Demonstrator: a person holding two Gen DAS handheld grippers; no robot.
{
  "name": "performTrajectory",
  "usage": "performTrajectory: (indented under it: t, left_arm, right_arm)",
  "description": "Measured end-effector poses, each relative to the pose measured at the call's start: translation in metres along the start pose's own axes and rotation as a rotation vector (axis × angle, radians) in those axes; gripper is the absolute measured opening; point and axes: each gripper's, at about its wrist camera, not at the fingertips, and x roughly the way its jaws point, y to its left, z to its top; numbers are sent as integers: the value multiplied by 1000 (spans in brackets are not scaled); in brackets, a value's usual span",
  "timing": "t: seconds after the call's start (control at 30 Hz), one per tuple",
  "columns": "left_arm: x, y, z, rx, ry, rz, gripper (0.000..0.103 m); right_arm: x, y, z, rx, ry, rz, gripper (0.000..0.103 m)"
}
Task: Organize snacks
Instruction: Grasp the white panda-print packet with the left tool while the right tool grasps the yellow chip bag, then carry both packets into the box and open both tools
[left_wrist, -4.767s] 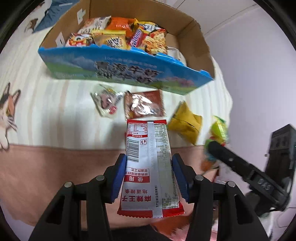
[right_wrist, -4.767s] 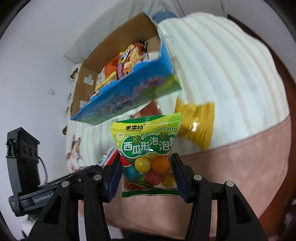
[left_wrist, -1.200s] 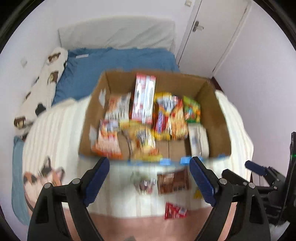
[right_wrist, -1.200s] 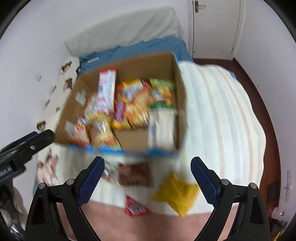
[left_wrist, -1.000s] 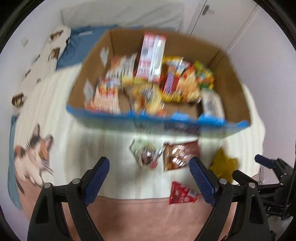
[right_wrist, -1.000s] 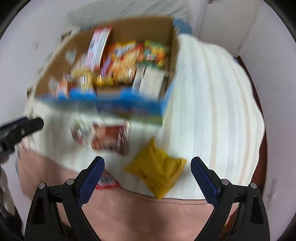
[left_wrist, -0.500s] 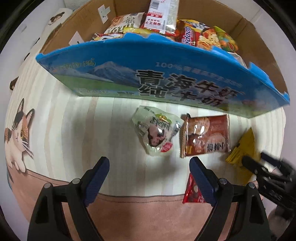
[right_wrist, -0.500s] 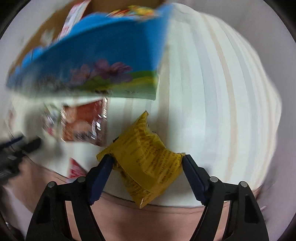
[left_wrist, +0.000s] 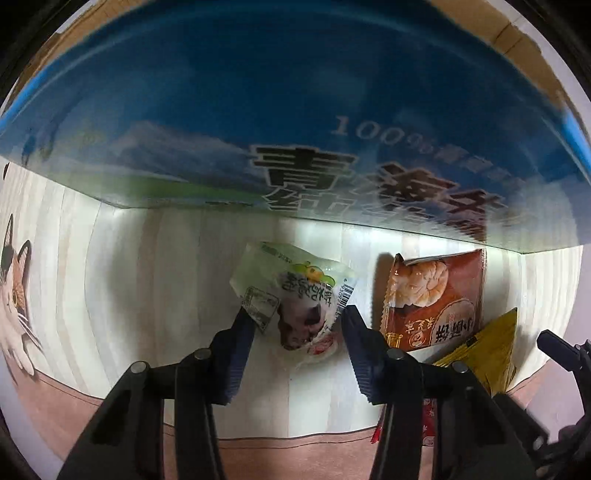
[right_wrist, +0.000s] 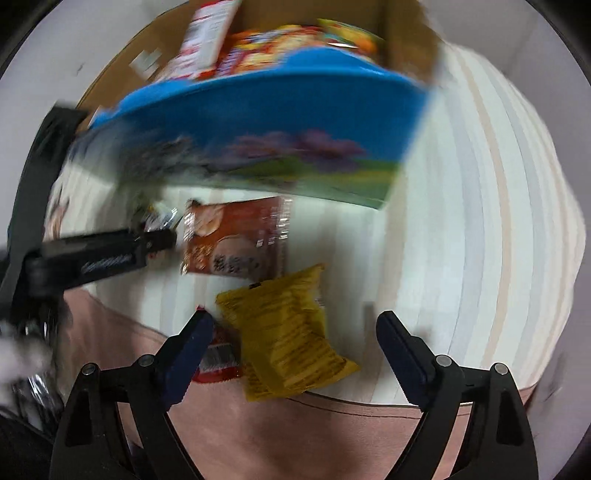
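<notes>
My left gripper (left_wrist: 297, 314) has its jaws on both sides of a pale green and white snack packet (left_wrist: 295, 299) that lies on the striped bedspread in front of the blue cardboard box (left_wrist: 258, 122); the jaws look closed onto its edges. A brown-red snack packet (left_wrist: 436, 302) lies just right of it, also in the right wrist view (right_wrist: 236, 240). My right gripper (right_wrist: 291, 325) is open, low over a yellow snack packet (right_wrist: 288, 336). A small red packet (right_wrist: 218, 358) lies by its left fingertip.
The box (right_wrist: 258, 122) holds several snack packets (right_wrist: 258, 48) and blocks the far side. The striped bedspread (right_wrist: 480, 221) extends to the right. A pink-brown band (left_wrist: 258, 458) runs along the bed's near edge. A cat print (left_wrist: 14, 295) is at the left.
Both grippers dropped low toward the bed. The left jaws narrowed around the pale green packet. The right gripper shifted, so the yellow packet lies between wide-open jaws.
</notes>
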Motion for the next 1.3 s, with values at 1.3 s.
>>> performTrajectory:
  t: [1.3]
  left_arm:
    - [18,84,-115,-89,66,-26,43]
  right_arm:
    - [42,12,-88,396,-29,-83,67]
